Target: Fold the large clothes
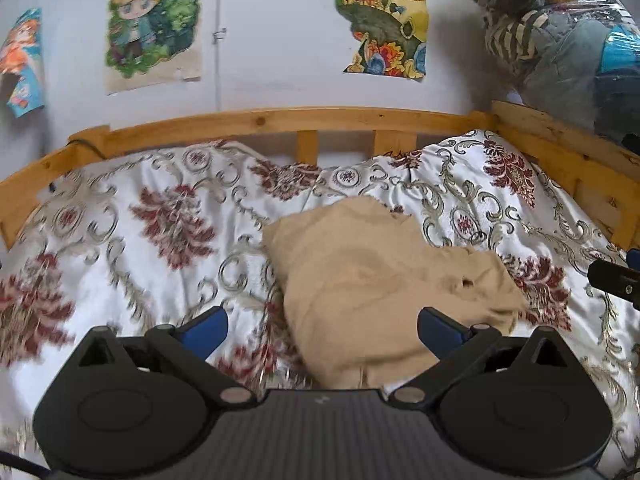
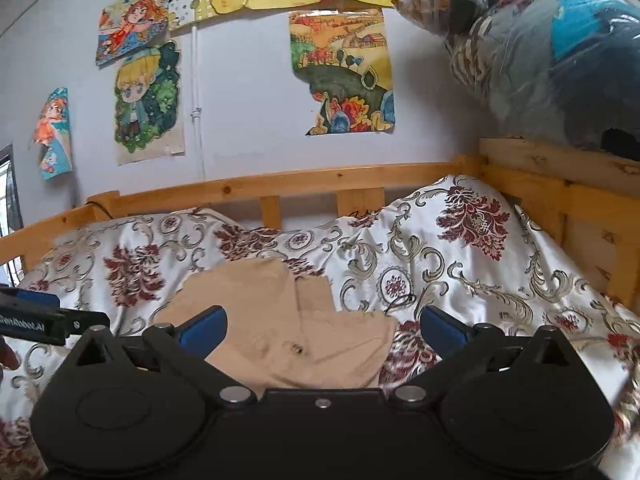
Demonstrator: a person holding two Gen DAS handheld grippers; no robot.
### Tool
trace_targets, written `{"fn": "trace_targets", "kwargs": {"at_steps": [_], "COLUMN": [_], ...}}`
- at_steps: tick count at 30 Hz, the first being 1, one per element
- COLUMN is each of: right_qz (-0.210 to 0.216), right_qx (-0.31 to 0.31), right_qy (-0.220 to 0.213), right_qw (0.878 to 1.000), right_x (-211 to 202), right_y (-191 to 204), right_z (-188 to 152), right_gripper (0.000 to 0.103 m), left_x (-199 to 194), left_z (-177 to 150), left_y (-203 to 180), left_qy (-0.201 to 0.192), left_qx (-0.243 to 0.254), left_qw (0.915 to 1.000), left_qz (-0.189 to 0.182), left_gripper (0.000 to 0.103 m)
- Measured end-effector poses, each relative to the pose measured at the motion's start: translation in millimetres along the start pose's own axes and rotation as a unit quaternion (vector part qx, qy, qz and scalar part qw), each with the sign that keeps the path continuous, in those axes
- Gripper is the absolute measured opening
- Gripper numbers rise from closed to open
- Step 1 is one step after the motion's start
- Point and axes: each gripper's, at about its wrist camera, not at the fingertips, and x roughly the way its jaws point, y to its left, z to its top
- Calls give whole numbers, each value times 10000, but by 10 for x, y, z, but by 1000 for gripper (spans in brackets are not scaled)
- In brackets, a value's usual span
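Garment (image 1: 384, 280), tan and folded into a rough bundle, lies on the bedspread (image 1: 140, 240) near the middle of the bed, just ahead of both grippers and held by neither. A small dark hole shows in its top layer in both views.

Nearest the left wrist camera, the left gripper (image 1: 322, 326) hangs above the bed's near side with its blue-padded fingers (image 1: 208, 326) spread wide; the garment's near edge shows between them, but the pads do not touch it. In the right wrist view the right gripper (image 2: 322, 326) is likewise spread wide and empty, with the garment lying below and between its fingers (image 2: 440, 330). Each gripper's dark tip shows at the edge of the other's view, and part of a hand (image 2: 7, 356) shows at the left edge of the right wrist view.

The bedspread is white satin with dark red flowers and grey scrolls, rumpled and rising to a hump toward the far right corner. Behind it runs a wooden rail (image 1: 280, 120) with short slats. On the right end board sits a clear plastic bag (image 2: 532, 52) stuffed with clothes. The pale wall (image 1: 272, 32) beyond carries several cartoon posters (image 1: 154, 20), some torn and curling.
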Motion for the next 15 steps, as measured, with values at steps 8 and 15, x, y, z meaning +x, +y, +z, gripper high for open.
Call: {"fn": "trace_targets", "kwargs": {"at_steps": [8, 15], "right_qz": [-217, -222], "right_qx": [-68, -70], "right_qy": [424, 702], "right_qw": [9988, 9973], "right_x": [-351, -310], "right_y": [148, 173], "right_z": [-396, -508], "right_gripper": [102, 102], "left_x": [-215, -231], "left_z": [-394, -492], "left_y": [35, 11], "left_qy": [111, 183], "left_qx": [-89, 2], "left_qw": [9999, 9998], "left_qz": [31, 51], "left_gripper": [102, 102]}}
